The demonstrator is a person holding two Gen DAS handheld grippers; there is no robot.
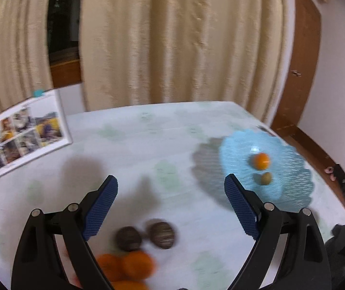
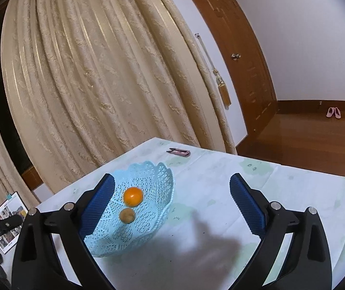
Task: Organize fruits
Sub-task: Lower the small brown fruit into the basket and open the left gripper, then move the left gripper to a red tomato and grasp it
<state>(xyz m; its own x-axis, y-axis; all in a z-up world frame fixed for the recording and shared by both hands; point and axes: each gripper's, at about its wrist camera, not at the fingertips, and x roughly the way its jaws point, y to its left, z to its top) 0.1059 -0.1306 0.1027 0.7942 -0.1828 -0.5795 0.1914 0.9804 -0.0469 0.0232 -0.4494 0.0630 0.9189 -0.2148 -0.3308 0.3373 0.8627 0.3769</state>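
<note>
Cream curtains point(image 2: 95, 91) behind, wooden door point(image 2: 240, 55) far right; counter point(image 2: 281, 188) under a pale cloth w/ faint green prints. Photo calendar point(image 1: 22, 135) propped far left.

Light-blue lace-pattern basket point(image 2: 148, 176) right of centre, holding one orange point(image 2: 133, 195) and just nearer, a small brownish-green fruit point(image 2: 127, 215), prob. kiwi. Touching or only v. close – can't tell.

Remaining fruit seen from left wrist, near edge: two dark brown round fruits point(image 1: 128, 238) side by side, species unclear (blurred), plus a cluster of oranges point(image 1: 137, 265) nearer still, packed together.

Left gripper point(image 1: 171, 207): fingers spread wide, nothing between pads, hanging above the loose pile. Right gripper point(image 2: 172, 205): fingers point(image 2: 245, 205) spread wide too, empty, basket showing behind its left finger.

Handling, as judged: oranges light-ish, firm, round, skin a bit slick – likely to roll; grab across the widest middle, pads on opposite sides. Brown ones prob. softer, bruise-prone; gentle squeeze only. Basket looks thin plastic, light, may slide or tip if bumped at rim. Cluster tight, so take an outer fruit first.
</note>
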